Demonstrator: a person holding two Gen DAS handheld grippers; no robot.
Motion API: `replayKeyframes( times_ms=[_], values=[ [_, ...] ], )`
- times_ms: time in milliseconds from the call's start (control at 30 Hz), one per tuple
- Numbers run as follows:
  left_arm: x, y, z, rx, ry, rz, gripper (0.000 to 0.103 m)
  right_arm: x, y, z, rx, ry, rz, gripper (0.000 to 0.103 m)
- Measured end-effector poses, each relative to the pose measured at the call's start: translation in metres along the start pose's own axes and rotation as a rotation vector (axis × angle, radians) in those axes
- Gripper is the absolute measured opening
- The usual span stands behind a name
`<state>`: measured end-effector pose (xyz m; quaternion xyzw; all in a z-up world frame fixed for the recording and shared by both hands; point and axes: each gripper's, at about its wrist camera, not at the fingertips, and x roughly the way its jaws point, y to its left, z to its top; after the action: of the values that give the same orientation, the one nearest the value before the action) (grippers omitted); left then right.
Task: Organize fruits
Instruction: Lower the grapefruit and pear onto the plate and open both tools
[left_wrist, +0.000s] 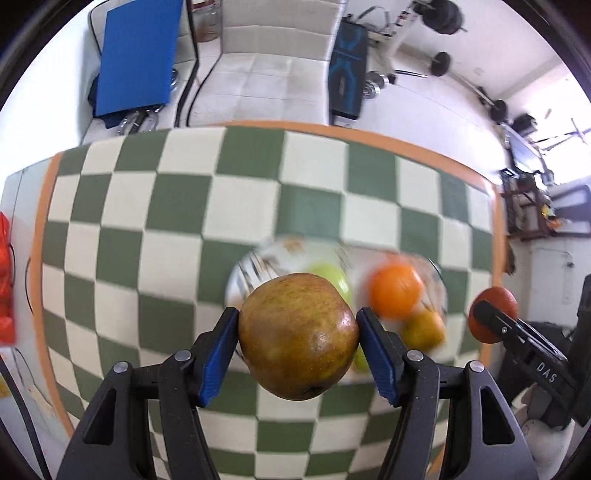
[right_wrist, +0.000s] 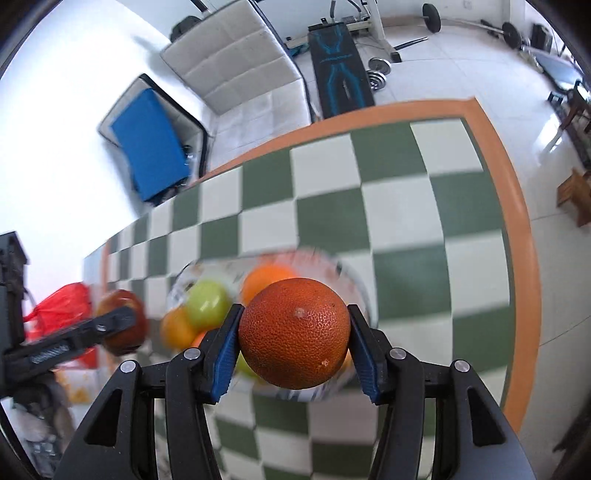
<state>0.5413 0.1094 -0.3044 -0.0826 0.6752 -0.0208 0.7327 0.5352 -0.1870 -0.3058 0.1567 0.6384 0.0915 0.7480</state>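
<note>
I am gripping an apple (left_wrist: 298, 336) between my left fingers (left_wrist: 218, 354) and an orange (right_wrist: 294, 333) between my right fingers (right_wrist: 225, 350), both hovering before the bowl (left_wrist: 243, 269) beyond them. I should be lowering each gently, releasing only over open space.

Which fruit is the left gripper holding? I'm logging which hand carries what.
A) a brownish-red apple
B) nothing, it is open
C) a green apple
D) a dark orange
A: in the left wrist view the left gripper has its blue pads pressed on both sides of a brownish-red apple, while the dark orange sits in the right gripper, and the green apple lies in the bowl.
</note>
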Motion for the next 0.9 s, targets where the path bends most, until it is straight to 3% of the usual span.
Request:
replayKeyframes(
  times_ms=[133, 367, 433, 533, 567, 700, 800, 900],
  values=[
    [0.03, 0.008, 0.036, -0.012, 0.045, 0.054, 0.063, 0.038, 0.0, 0.019, -0.022, 0.049, -0.069, 0.057],
    [0.067, 0.018, 0.043, -0.004, 0.141, 0.086, 0.063, 0.075, 0.003, 0.006, -0.061, 0.097, -0.122, 0.057],
    [0.07, 0.018, 0.041, -0.006, 0.153, 0.055, 0.064, 0.076, 0.0, 0.005, -0.052, 0.095, -0.114, 0.058],
    [0.069, 0.015, 0.038, -0.011, 0.151, 0.041, 0.065, 0.077, -0.004, 0.004, -0.031, 0.112, -0.104, 0.075],
    [0.068, 0.014, 0.037, -0.013, 0.148, 0.04, 0.066, 0.077, -0.005, 0.004, -0.03, 0.112, -0.104, 0.076],
    [0.065, 0.012, 0.032, -0.021, 0.14, 0.043, 0.088, 0.077, -0.004, 0.002, -0.032, 0.119, -0.115, 0.077],
    [0.057, 0.011, 0.025, -0.012, 0.111, 0.059, 0.088, 0.067, 0.001, -0.001, -0.049, 0.098, -0.135, 0.09],
    [0.047, 0.01, 0.011, -0.009, 0.082, 0.069, 0.088, 0.053, 0.011, -0.012, -0.091, 0.062, -0.18, 0.094]
  ],
)
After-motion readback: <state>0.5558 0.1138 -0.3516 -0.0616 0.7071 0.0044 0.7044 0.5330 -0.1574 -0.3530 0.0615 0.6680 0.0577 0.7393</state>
